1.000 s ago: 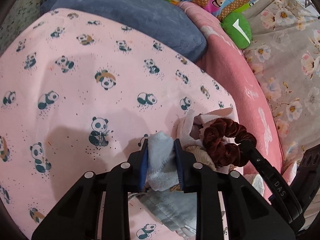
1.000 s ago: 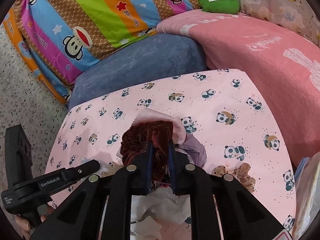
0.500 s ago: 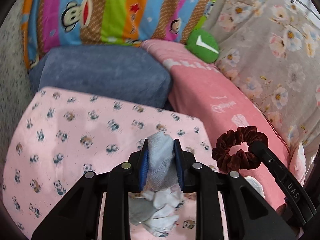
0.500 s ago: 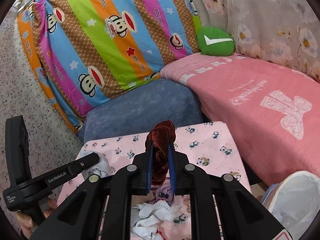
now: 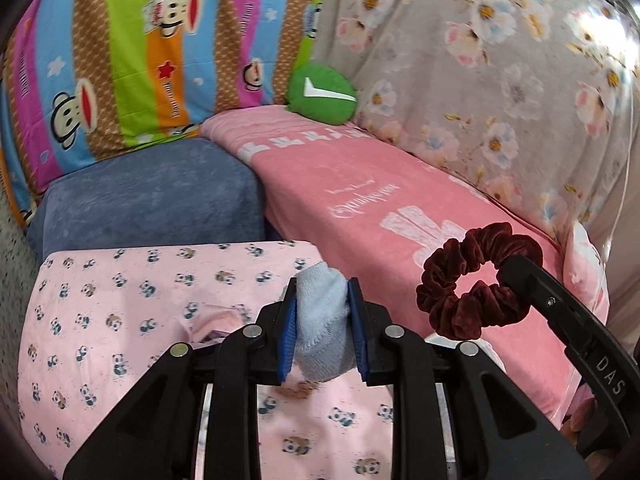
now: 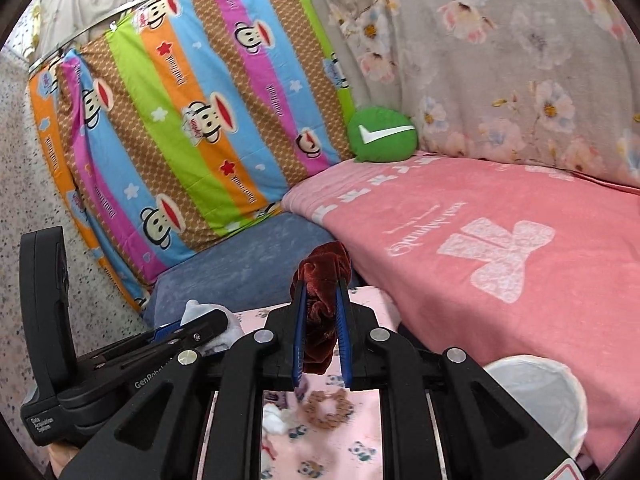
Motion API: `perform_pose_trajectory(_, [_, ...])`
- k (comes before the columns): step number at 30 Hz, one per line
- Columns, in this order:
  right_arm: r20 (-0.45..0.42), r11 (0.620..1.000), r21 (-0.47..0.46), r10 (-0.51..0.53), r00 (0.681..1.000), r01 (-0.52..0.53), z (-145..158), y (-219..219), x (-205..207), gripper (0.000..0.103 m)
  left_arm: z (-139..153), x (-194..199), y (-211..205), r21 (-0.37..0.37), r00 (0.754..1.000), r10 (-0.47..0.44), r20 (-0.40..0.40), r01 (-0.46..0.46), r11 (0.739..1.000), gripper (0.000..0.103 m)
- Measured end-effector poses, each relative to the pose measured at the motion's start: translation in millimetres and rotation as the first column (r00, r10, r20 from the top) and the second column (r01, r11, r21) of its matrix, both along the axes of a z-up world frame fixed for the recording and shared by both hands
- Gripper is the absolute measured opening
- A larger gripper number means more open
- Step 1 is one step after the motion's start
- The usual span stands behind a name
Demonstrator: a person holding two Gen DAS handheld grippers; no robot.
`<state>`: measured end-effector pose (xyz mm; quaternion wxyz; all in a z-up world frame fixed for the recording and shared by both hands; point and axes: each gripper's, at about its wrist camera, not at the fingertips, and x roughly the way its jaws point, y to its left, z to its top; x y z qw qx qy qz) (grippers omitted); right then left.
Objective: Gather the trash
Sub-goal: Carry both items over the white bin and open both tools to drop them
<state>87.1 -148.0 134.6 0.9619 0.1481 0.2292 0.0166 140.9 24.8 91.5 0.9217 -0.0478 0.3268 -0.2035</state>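
Pale-blue cloth (image 5: 322, 320) sits pinched in the left gripper (image 5: 322, 322); right gripper (image 6: 322, 332) clamps a maroon scrunchie (image 6: 322, 280).

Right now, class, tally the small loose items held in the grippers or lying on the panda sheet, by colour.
Dark red: 1, the scrunchie in the right gripper
Light blue: 1, the cloth in the left gripper
Tan: 1, the scrunchie on the sheet
White: 1, the crumpled scrap
Total: 4
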Motion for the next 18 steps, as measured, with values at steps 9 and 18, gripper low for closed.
perform_pose_trajectory(9, [-0.015, 0.994, 0.021, -0.107, 0.994, 0.107, -12.2, -63.9, -37.8, 0.014, -5.6, -20.3, -64.5, 0.059, 0.994, -0.113, 0.001, 0.113, 0.992, 0.023])
perform_pose_trajectory(18, [-0.04, 0.981, 0.053, -0.185, 0.982, 0.187, -33.0, -109.9, -63.9, 0.015, -15.4, -36.5, -111.9, 0.106, 0.98, -0.198, -0.01, 0.198, 0.974, 0.023])
